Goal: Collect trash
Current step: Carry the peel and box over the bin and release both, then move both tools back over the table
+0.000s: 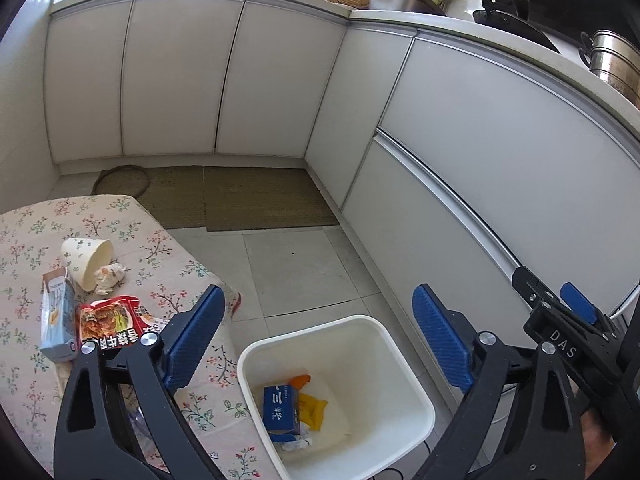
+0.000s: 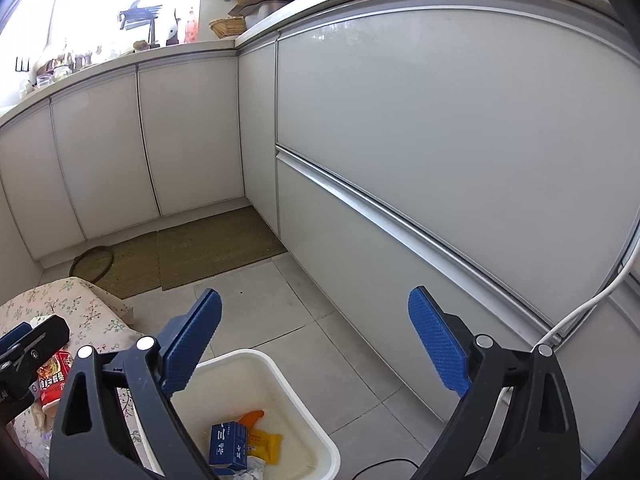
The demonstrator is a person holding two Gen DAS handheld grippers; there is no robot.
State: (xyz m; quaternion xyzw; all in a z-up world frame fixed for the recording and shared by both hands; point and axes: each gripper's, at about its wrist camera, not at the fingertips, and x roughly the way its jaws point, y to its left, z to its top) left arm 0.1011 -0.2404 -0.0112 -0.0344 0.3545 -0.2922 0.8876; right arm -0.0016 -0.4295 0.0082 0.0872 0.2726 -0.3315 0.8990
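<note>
A white bin (image 1: pixel 416 392) stands on the floor beside a floral-cloth table (image 1: pixel 32 224). In it lie a blue box (image 1: pixel 282 408), a yellow wrapper (image 1: pixel 316 410) and an orange scrap (image 1: pixel 301 380). On the table are a tipped paper cup (image 1: pixel 86 258), a crumpled tissue (image 1: pixel 109 276), a pale blue carton (image 1: pixel 56 320) and a red noodle packet (image 1: pixel 110 322). My left gripper (image 1: pixel 318 296) hangs open above the bin, empty. My right gripper (image 2: pixel 314 300) is open and empty too, over the bin (image 2: pixel 280 364) and its blue box (image 2: pixel 228 444).
White kitchen cabinets (image 1: pixel 180 80) wrap the back and right side. Woven mats (image 1: pixel 256 196) lie on the tiled floor in the corner. Pots and a pan (image 1: pixel 500 16) crowd the counter. A white cable (image 2: pixel 592 300) hangs by the right cabinet.
</note>
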